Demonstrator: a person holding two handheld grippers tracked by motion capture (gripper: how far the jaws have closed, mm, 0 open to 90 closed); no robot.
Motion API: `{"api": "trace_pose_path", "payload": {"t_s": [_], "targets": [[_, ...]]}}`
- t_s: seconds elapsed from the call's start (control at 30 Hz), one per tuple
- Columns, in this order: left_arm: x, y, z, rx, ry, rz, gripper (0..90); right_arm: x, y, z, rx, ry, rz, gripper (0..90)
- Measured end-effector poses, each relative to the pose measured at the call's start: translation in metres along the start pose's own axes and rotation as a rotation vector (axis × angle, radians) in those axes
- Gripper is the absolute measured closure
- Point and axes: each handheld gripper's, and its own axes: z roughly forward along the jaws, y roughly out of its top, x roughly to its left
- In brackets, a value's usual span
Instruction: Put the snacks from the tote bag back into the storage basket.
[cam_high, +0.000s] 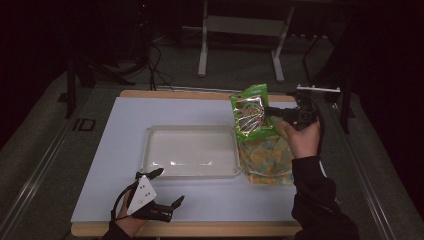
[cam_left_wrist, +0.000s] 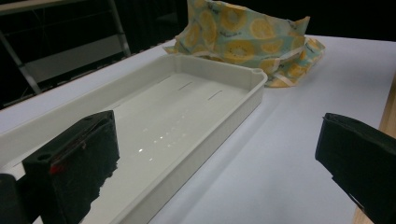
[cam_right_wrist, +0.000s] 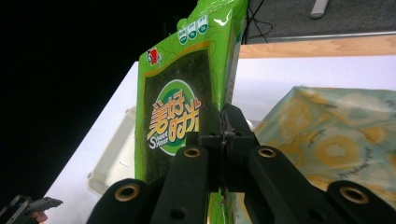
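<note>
— So, what do we record on the white table (cam_high: 125, 150)?

— We note a shallow white tray (cam_high: 150, 150) at centre, with a fruit-print cloth bag (cam_high: 267, 157) touching its right edge.

— And the grippers?

— Our right gripper (cam_high: 272, 112) is clamped on a green snack packet (cam_high: 250, 112), held above the bag. Our left gripper (cam_high: 170, 187) sits near the front edge, jaws wide apart, holding nothing.

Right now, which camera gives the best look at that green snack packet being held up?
The right gripper view: the green snack packet sits close, front label readable, pinched between the right gripper's jaws. The high view shows it smaller, its shiny back up, held above the white tray's right end and the yellow-patterned bag. The left gripper view looks across the tray instead.
</note>
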Motion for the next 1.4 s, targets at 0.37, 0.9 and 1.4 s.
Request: {"api": "trace_pose_path", "payload": {"t_s": [0.37,0.9,1.4], "targets": [[0.0,0.0,0.0,-0.004,-0.005,0.001,0.2,0.012,-0.012,0.026,0.009,0.036,0.008,88.8],[-0.001,0.0,-0.001,-0.009,-0.004,0.005,0.2,0.026,-0.028,0.056,-0.014,0.082,0.033,88.7],[0.0,0.0,-0.001,-0.006,-0.006,0.009,0.2,0.022,-0.049,0.084,-0.012,0.114,0.092,88.8]]}}
